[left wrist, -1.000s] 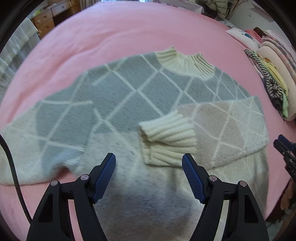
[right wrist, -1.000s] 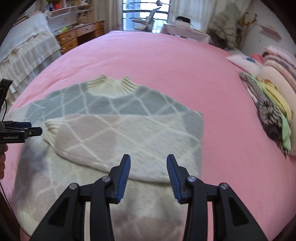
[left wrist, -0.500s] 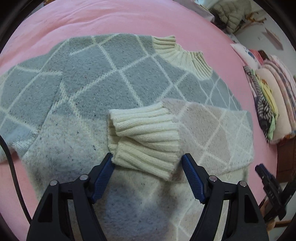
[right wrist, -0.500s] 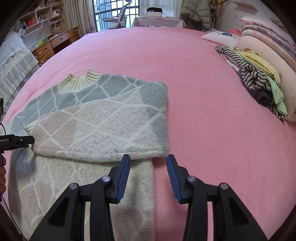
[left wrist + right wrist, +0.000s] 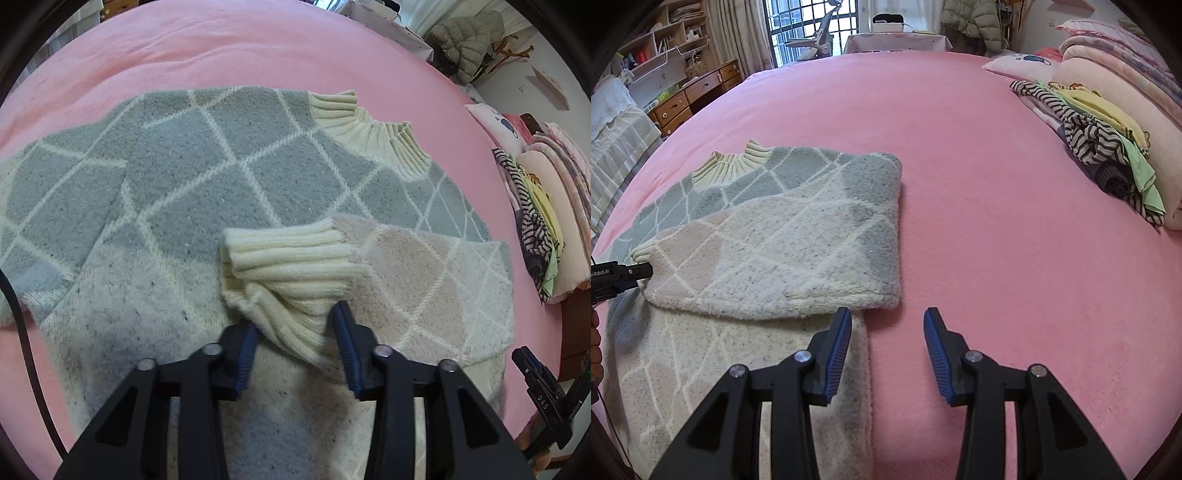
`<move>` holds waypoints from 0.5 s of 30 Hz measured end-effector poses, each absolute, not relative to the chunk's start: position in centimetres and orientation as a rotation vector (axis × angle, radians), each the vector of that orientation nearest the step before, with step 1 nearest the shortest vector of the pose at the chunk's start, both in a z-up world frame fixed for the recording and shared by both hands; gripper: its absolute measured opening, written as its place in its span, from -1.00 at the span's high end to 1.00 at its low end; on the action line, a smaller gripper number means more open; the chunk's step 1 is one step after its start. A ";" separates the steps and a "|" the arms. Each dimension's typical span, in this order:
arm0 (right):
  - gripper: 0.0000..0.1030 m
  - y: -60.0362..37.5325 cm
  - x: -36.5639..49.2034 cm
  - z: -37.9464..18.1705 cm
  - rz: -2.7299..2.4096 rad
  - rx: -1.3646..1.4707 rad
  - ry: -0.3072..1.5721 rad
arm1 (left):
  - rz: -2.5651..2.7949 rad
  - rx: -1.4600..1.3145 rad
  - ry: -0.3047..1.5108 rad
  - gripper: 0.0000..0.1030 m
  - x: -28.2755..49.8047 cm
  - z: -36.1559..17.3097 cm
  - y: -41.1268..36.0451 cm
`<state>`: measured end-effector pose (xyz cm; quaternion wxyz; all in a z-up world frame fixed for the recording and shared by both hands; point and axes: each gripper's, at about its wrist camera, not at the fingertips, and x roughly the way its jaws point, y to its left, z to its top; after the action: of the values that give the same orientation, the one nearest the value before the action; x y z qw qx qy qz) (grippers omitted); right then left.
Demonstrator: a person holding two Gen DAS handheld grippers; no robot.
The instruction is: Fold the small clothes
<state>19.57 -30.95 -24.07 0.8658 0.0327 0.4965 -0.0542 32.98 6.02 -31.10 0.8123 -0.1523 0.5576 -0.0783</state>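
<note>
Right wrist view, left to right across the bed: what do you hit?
Left gripper at the sleeve cuff → sweater → bare pink bedspread → pile of clothes.

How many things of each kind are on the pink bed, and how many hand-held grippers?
Sweater: 1
Pile of clothes: 1
Pillow: 1
Hand-held grippers: 2, left hand-held gripper closing on the sweater's cuff, right hand-held gripper empty
Total: 5

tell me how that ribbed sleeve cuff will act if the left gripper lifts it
Probably floppy: the ribbed cuff already bunches between the closing left gripper. Likely light, and the sleeve should trail behind. The fuzzy knit looks grippy, so slipping seems unlikely.
</note>
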 end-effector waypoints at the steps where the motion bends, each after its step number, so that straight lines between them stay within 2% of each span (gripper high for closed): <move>1: 0.21 -31.1 19.6 -24.1 -0.108 0.073 1.041 | -0.168 -0.328 1.182 0.66 32.9 -30.9 6.1; 5: 0.21 -31.5 19.6 -24.6 -0.094 0.070 1.060 | -0.145 -0.365 1.104 0.74 32.5 -29.1 7.0; 12: 0.21 -30.8 20.7 -25.5 -0.072 0.055 1.066 | -0.097 -0.295 0.954 0.75 32.4 -24.6 8.0; 15: 0.21 -30.6 21.7 -25.8 -0.063 0.070 1.060 | -0.080 -0.280 0.945 0.75 33.2 -23.9 8.7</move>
<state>21.69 -30.56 -25.77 0.8617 0.0333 0.5055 -0.0298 33.16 8.74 -23.94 0.8803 -0.1341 0.4534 -0.0382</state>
